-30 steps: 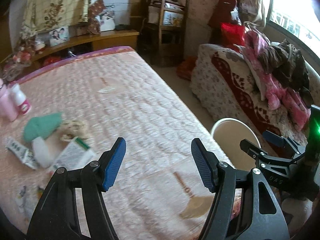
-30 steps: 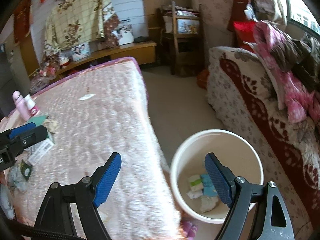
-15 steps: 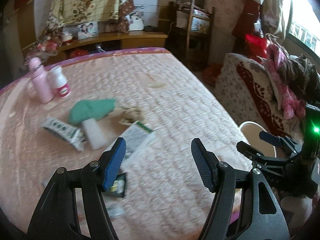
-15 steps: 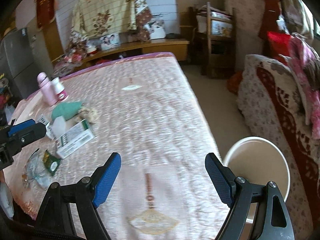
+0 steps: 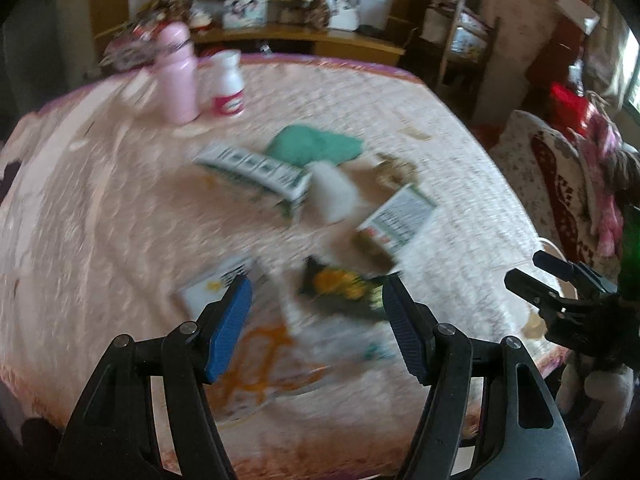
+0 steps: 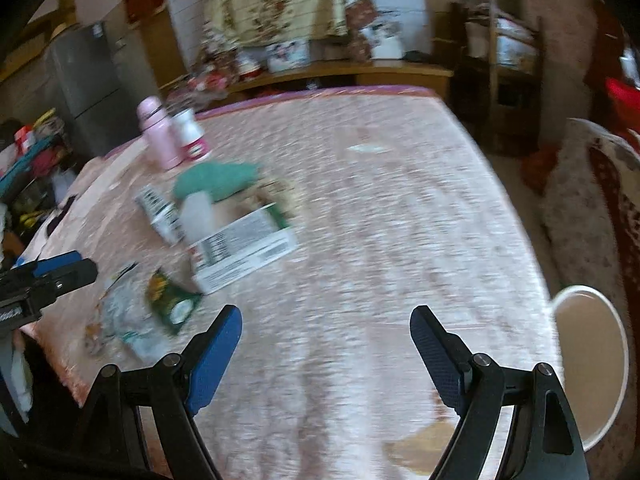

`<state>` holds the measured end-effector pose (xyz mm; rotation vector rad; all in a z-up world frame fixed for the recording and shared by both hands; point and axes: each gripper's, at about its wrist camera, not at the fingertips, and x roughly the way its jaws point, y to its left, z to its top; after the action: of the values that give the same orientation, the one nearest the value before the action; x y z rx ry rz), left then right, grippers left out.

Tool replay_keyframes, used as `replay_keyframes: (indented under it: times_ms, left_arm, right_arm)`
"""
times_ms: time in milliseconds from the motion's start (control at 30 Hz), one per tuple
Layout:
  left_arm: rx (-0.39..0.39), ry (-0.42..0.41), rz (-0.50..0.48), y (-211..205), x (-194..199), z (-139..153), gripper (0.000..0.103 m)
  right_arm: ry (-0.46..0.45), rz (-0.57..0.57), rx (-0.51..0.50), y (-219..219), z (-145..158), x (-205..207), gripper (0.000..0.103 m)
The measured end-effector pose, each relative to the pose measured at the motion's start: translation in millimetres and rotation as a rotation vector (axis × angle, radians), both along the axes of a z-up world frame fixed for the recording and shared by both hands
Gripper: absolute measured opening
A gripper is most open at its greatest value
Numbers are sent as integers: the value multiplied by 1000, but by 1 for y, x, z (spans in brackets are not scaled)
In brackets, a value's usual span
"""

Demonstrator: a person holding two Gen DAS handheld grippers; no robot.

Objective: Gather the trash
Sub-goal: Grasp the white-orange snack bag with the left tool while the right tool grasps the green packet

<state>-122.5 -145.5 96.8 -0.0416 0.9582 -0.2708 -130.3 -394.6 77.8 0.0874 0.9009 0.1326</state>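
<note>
Left hand-held gripper [image 5: 316, 312] spread wide, empty, poised over dark snack wrapper [image 5: 340, 286] among litter on pink bed [image 5: 100, 208]. Right hand-held gripper [image 6: 326, 336] likewise wide, empty, over bare quilt. White bin [image 6: 592, 364] on floor beside bed's right edge.

Two bottles [image 5: 178, 76], two printed boxes [image 5: 256, 172], one green cloth [image 5: 316, 148], one white bucket [image 6: 592, 368].
</note>
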Motion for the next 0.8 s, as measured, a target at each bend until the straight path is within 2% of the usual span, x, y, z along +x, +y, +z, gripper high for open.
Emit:
replay_keyframes:
  times_ms: [200, 300, 500, 667, 733, 800]
  left_arm:
    - [20, 114, 57, 24, 4, -43, 67]
    - [23, 136, 74, 36, 3, -54, 67]
    - [-15, 133, 103, 61, -1, -52, 68]
    - [13, 93, 123, 71, 3, -47, 68]
    - [2, 115, 122, 73, 9, -53, 68]
    - [15, 138, 121, 72, 14, -62, 69]
  right_arm:
    - [45, 96, 32, 37, -14, 11, 84]
    - [50, 160, 66, 56, -16, 16, 84]
    - [72, 317, 106, 103, -23, 37, 84]
    - [114, 400, 79, 136, -39, 56, 84]
    - [135, 422, 58, 145, -48, 63, 81]
    - [157, 425, 21, 151, -57, 70, 67]
